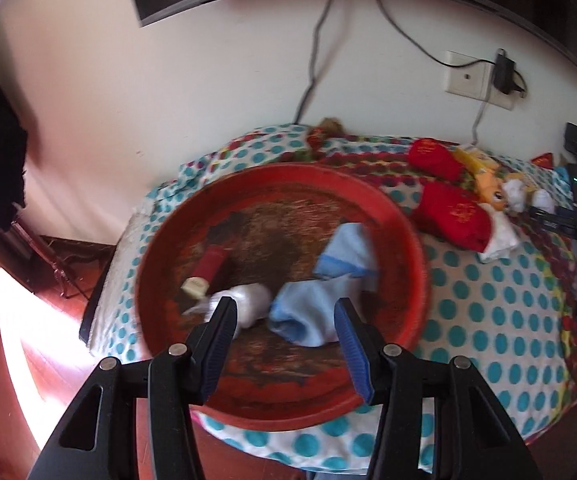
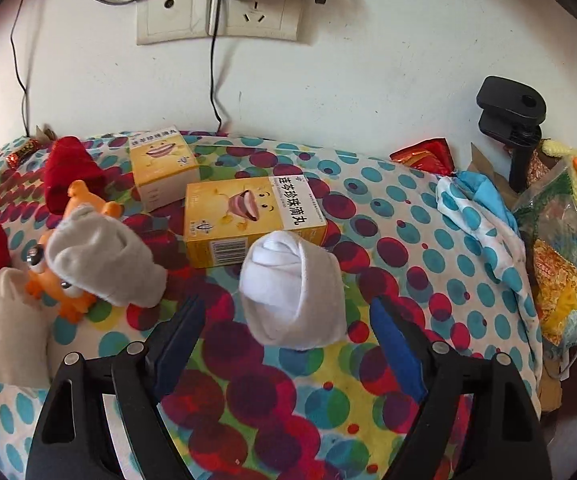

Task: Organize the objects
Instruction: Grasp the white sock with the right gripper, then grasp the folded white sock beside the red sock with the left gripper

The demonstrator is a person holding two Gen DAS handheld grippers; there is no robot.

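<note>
two tools are hanging wide and empty. the right tool [image 2: 286,312] is framing a rolled white sock [image 2: 292,290] on the dotted bedspread [image 2: 368,380]; being soft and round, it is likely to squash or roll away if the fingers are closing off-centre, and the yellow medicine box [image 2: 248,220] just behind may be getting nudged. the left tool [image 1: 284,320] is hovering over the red basin [image 1: 404,236], where a light blue cloth [image 1: 328,280] and a white bundle [image 1: 248,300] are lying; a careless drop there could be catching the rim.
</note>
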